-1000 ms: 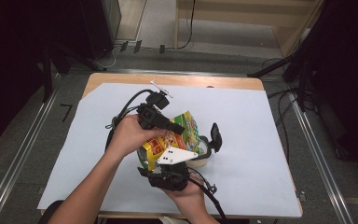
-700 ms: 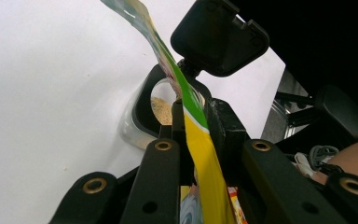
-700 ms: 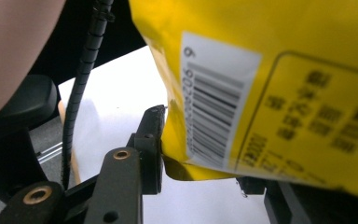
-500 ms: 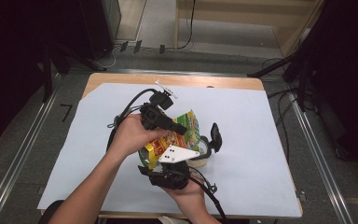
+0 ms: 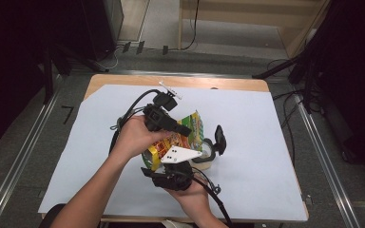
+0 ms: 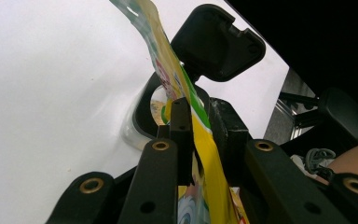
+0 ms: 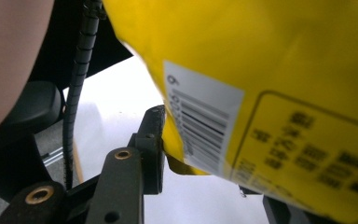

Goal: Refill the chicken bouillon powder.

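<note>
A yellow snack bag [image 5: 193, 127] hangs tilted over a small pale container [image 5: 205, 160] whose black lid [image 5: 219, 138] stands flipped open. My left gripper [image 5: 185, 130] is shut on the bag's upper part; in the left gripper view both jaws pinch the bag [image 6: 205, 154] above the container's rim [image 6: 139, 122] and the lid [image 6: 219, 42]. My right gripper [image 5: 170, 164], under its grey plate, holds the bag's bottom from the near side. In the right gripper view the barcode end of the bag [image 7: 261, 70] lies against one jaw and hides the other.
White paper [image 5: 266, 142] covers the wooden table, with bare sheet to the left, right and far side of the hands. Cables trail from both grippers. Dark stands and floor cables surround the table.
Almost nothing: the left gripper and the bag's top have edged slightly away from the person. The right hand holds its place.
</note>
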### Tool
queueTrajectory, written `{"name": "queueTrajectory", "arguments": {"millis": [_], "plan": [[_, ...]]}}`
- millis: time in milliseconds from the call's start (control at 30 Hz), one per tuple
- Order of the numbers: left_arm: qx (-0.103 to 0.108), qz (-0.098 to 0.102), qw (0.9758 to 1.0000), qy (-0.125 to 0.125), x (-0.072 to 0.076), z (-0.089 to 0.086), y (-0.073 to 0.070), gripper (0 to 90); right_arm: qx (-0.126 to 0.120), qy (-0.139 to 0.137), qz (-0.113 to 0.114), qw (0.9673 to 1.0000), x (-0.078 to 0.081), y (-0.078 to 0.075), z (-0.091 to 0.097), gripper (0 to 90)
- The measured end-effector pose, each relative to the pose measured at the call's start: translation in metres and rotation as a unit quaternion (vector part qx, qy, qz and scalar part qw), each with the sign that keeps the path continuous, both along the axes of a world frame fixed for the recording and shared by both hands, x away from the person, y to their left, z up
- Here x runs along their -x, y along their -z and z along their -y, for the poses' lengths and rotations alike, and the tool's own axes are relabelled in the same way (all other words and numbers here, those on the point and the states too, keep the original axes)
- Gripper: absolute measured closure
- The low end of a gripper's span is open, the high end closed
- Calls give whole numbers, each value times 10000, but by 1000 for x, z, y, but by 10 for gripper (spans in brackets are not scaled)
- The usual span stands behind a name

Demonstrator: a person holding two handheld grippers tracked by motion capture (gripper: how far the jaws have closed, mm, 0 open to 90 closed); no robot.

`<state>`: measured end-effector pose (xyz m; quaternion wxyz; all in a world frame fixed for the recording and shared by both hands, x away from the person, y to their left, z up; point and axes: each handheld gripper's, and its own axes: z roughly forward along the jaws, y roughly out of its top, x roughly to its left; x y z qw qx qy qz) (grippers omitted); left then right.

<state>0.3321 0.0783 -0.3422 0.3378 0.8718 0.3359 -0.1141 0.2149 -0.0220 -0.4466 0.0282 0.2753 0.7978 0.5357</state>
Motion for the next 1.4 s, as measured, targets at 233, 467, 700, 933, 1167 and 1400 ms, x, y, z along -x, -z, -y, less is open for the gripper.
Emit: {"name": "queueTrajectory", "arguments": {"millis": [233, 467, 700, 933, 1167, 1400], "plan": [[44, -85, 10000, -8, -2, -1, 0, 796, -67, -4, -122, 9999, 0, -4, 1, 626], [26, -211, 9998, -14, -5, -4, 2, 787, -161, -43, -357, 9992, 1, -8, 0, 627], [69, -298, 9995, -3, -7, -5, 2, 787, -84, -78, -395, 9992, 1, -10, 0, 619], [42, -235, 9997, 25, -5, -2, 1, 792, 62, -68, -171, 9998, 4, -9, -1, 614], [77, -137, 9999, 30, -2, -2, -5, 790, 298, -83, 246, 9992, 11, -11, -5, 635], [43, -84, 10000, 14, -1, -1, -6, 791, 310, -51, 279, 9991, 11, -11, -6, 645]]}}
